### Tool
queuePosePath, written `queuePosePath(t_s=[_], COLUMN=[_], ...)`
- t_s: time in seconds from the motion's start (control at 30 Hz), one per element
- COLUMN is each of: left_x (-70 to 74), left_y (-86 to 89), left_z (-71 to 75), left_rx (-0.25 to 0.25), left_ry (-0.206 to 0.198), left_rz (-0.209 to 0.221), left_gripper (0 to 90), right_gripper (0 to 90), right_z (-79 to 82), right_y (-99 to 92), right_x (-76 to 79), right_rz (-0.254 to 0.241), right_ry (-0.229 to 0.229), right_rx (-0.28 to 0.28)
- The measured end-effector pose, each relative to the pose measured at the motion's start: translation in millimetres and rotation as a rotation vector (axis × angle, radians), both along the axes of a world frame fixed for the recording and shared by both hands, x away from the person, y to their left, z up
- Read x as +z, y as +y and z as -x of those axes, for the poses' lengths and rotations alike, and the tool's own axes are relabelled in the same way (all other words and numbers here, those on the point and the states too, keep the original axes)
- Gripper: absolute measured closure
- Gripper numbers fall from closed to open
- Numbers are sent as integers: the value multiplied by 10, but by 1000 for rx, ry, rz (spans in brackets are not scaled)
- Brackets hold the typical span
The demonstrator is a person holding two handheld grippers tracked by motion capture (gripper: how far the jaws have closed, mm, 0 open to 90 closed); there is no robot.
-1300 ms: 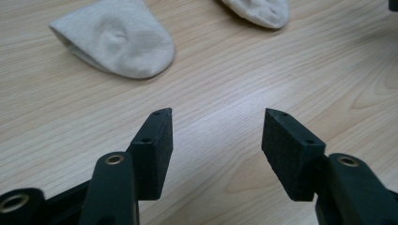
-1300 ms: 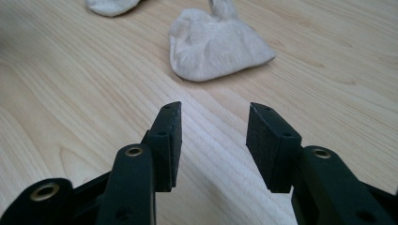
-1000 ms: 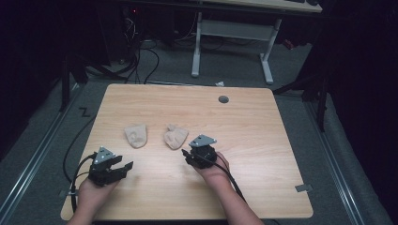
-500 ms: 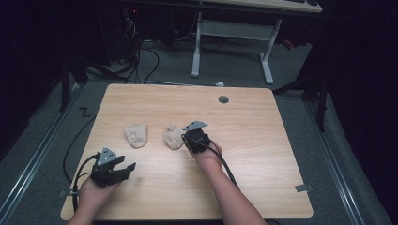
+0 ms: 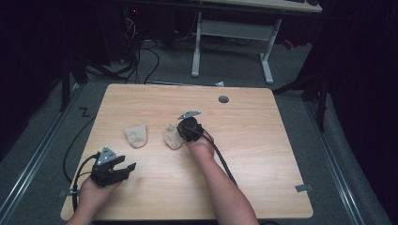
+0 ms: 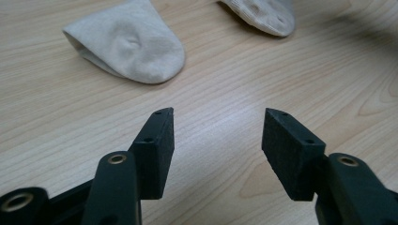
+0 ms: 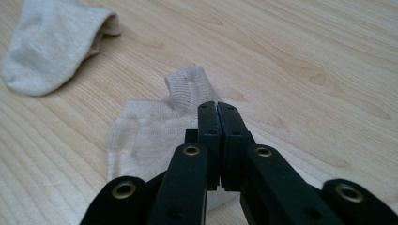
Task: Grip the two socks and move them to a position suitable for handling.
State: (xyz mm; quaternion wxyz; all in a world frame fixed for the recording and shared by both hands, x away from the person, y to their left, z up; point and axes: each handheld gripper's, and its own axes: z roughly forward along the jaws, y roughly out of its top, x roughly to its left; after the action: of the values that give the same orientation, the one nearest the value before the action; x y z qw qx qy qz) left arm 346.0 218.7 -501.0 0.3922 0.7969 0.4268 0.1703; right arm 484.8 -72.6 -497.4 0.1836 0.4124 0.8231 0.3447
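From the high view, two small beige socks are lying side by side near the middle of the wooden table (image 5: 263, 154): the left sock (image 5: 136, 135) and the right sock (image 5: 172, 137), a little apart from each other. The right gripper (image 5: 187, 127) is sitting at the right sock's edge, with the person's right hand (image 5: 201, 143) behind it, while the left gripper (image 5: 123, 168) is hovering near the table's front left corner, well apart from both socks, its jaws spread. In the left gripper view, the left gripper (image 6: 217, 136) is pointing across bare wood with its jaws standing wide apart and holding nothing; the left sock (image 6: 129, 44) is lying ahead of it and the right sock (image 6: 265, 14) is peeking in at the top edge. In the right gripper view, the right gripper (image 7: 218, 115) is showing its jaws pressed together just above the right sock (image 7: 155, 126); whether any fabric is caught between them cannot be told. The left sock (image 7: 49, 42) is lying farther off at the upper left.
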Motion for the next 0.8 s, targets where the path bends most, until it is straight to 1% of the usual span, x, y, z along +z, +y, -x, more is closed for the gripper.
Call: queuePosePath(t_s=[0.03, 0.07, 0.1, 0.13, 0.23, 0.33, 0.37, 0.43, 0.47, 0.5, 0.57, 0.7, 0.8], left_x=[-6, -12, -12, -10, -9, -8, -7, -6, -7, -9, -10, -12, -13], left_y=[-6, -17, -19, -22, -20, -12, -11, -10, -10, -13, -14, -17, -24], left_z=[-1, 0, 1, 1, 2, -1, -1, 0, 0, -1, -1, -4, -3], left_rx=[-4, -9, -11, -12, -10, -7, -7, -9, -8, -7, -7, -11, -10], left_ry=[2, 3, 2, 2, -2, -4, -5, -7, -8, -8, -9, -6, -6], left_rz=[-4, -15, -17, -13, -11, -11, -11, -13, -14, -14, -15, -21, -20], left_gripper=[446, 446, 446, 446, 446, 446, 446, 446, 445, 443, 442, 443, 443], right_gripper=[892, 893, 893, 893, 893, 893, 893, 893, 894, 895, 895, 895, 897], right_z=[0, -21, -21, -31, -38, -38, -31, -35, -27, -3, 3, 51, 95], right_y=[0, 29, 29, 42, 49, 54, 57, 42, 32, 14, 6, -8, -7], right_x=[0, -23, -23, -44, -76, -132, -151, -182, -205, -225, -228, -223, -224], right_rz=[0, 19, 19, 23, 27, 49, 54, 62, 59, 47, 44, 69, 73], right_ry=[0, 7, 7, 15, 20, 38, 45, 53, 59, 65, 65, 51, 50], right_rx=[0, 3, 3, 0, 1, 1, -6, 3, 0, -7, -8, 11, 22])
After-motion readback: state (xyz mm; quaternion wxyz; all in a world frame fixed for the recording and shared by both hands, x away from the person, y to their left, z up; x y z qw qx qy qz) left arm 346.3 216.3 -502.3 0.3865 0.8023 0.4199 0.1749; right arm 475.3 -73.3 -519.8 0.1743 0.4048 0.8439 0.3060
